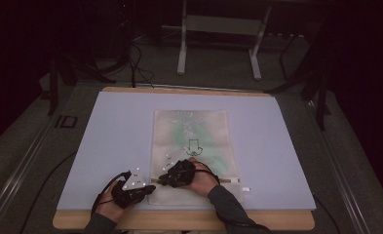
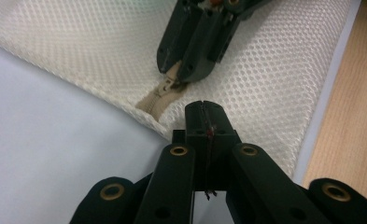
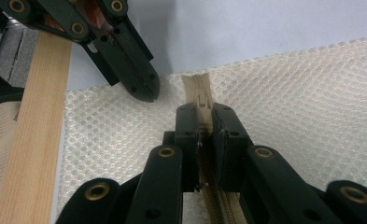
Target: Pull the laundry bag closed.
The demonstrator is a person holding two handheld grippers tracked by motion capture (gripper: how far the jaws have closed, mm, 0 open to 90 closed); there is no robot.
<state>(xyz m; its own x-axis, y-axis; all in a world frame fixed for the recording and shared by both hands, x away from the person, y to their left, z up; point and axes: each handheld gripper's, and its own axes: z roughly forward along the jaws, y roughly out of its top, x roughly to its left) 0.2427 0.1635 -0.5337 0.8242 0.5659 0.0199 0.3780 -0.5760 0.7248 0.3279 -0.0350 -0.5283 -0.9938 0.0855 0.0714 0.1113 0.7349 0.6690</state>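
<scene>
High view: a cream mesh bag (image 1: 191,146) lies flat in the middle of a pale blue mat (image 1: 116,141) that covers a wooden table (image 1: 179,222). My left gripper (image 1: 147,189) rests at the bag's near left corner; my right gripper (image 1: 163,179) lies just beside it on the bag's near edge, its tip pointing towards the left one. A beige zipper (image 1: 218,181) runs along that near edge. A small black drawing (image 1: 194,146) and a green tint show through the mesh.

Left gripper view: my left gripper (image 2: 203,112) has its jaws pressed together on the edge of the mesh bag (image 2: 78,51), a little fabric caught in the seam between them. Just ahead, my right gripper (image 2: 183,74) comes down onto the zipper's end (image 2: 160,98), its jaws clenched around the zipper's pull (image 2: 168,84). The blue mat (image 2: 45,154) fills the left; the wooden table (image 2: 354,126) shows at the right.

Right gripper view: my right gripper (image 3: 204,112) is clamped on the zipper's pull (image 3: 202,100), with the zipper (image 3: 218,205) running back between the jaws. My left gripper (image 3: 146,91) presses onto the mesh bag (image 3: 302,102) just beside, its jaws closed. The wooden table (image 3: 36,126) runs along the left.
</scene>
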